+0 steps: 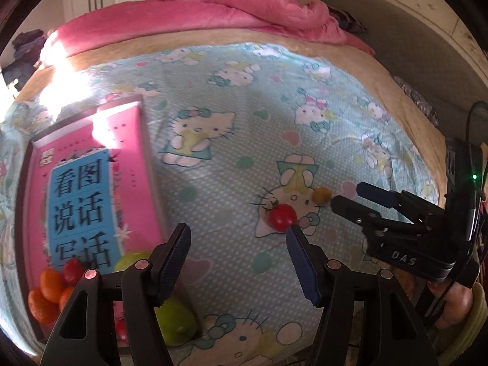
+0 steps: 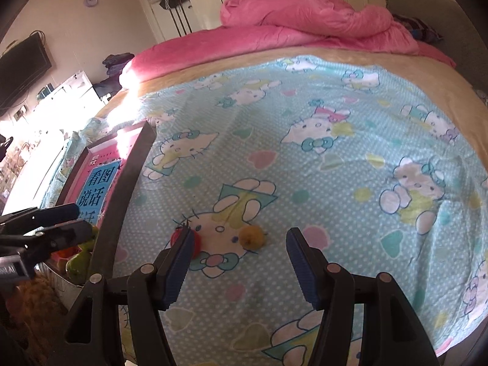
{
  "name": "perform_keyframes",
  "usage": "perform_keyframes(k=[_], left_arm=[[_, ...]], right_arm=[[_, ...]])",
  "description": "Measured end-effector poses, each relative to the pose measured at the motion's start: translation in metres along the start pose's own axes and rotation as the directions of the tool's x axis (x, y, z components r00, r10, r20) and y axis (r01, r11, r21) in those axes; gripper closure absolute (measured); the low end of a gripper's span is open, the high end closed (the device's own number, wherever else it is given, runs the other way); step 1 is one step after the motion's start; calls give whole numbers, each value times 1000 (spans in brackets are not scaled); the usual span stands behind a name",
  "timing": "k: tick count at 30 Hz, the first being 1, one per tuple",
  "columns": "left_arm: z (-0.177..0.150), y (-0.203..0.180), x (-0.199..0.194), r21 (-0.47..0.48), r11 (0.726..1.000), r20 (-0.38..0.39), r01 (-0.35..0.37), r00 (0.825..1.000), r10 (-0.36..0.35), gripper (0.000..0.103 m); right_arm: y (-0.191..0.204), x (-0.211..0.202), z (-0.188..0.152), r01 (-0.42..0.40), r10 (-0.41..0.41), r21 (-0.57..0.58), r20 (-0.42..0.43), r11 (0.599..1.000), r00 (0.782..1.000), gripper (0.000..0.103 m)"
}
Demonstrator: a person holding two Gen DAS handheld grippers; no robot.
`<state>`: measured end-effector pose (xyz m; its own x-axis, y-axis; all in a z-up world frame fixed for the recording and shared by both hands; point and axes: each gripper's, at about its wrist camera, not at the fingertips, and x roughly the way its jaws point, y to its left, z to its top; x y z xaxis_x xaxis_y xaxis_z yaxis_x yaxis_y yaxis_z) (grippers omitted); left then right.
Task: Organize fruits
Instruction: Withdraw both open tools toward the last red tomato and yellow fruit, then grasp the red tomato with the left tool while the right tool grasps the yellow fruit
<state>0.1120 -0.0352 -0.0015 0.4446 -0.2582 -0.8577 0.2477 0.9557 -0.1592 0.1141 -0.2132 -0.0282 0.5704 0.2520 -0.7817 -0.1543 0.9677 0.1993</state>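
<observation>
Right wrist view looks down between the two fingers of the right gripper (image 2: 238, 262), whose jaws stand apart about midway with nothing between the pads; just beyond its tips lie two loose fruits on the bed's cartoon-cat sheet (image 2: 305, 152): a small red tomato (image 2: 198, 244), partly hidden behind the left finger, and a small yellow fruit (image 2: 251, 236) near it, apart from it. Left wrist view shows the left gripper (image 1: 238, 259) likewise part-open and empty, hanging above the sheet with the red tomato (image 1: 282, 217) just past its right fingertip; the right gripper (image 1: 347, 196) comes in from the side there, its tips just beside the yellow fruit (image 1: 323, 195), though I cannot tell whether they touch it.

Both fruits look light, round and smooth-skinned, so they may roll or squirt out of a pinch; the tomato is probably soft and thin-skinned, so a gentle closing across its widest middle seems wise; the yellow one looks a little dimpled, perhaps softer still. The sheet gives under pressure, so pressing down would likely sink the fruit rather than steady it.

Farther out, a tray (image 1: 29, 183) holds a pink book (image 1: 91, 183), orange fruits (image 1: 48, 289), a red tomato and a green fruit (image 1: 177, 326); I judge that to be where the loose pair belongs.
</observation>
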Motion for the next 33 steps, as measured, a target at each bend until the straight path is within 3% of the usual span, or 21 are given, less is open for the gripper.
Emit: perform_keyframes(k=[4, 16, 20, 27, 33], left_arm=[[4, -8, 22, -25, 999, -47, 47, 998, -48, 36], [17, -16, 68, -99, 990, -136, 104, 984, -117, 38], [14, -22, 81, -102, 989, -167, 105, 979, -121, 46], [16, -29, 94, -105, 989, -188, 101, 975, -119, 67], [18, -30, 94, -108, 989, -175, 104, 977, -122, 71]], right_arm=[[3, 14, -3, 45, -47, -43, -41, 998, 998, 42], [1, 40, -3, 55, -63, -77, -95, 996, 994, 67], [2, 45, -4, 72, -82, -97, -109, 993, 991, 79], [-5, 37, -3, 77, -83, -66, -86, 995, 993, 79], [-9, 30, 1, 59, -61, -31, -60, 998, 996, 79]])
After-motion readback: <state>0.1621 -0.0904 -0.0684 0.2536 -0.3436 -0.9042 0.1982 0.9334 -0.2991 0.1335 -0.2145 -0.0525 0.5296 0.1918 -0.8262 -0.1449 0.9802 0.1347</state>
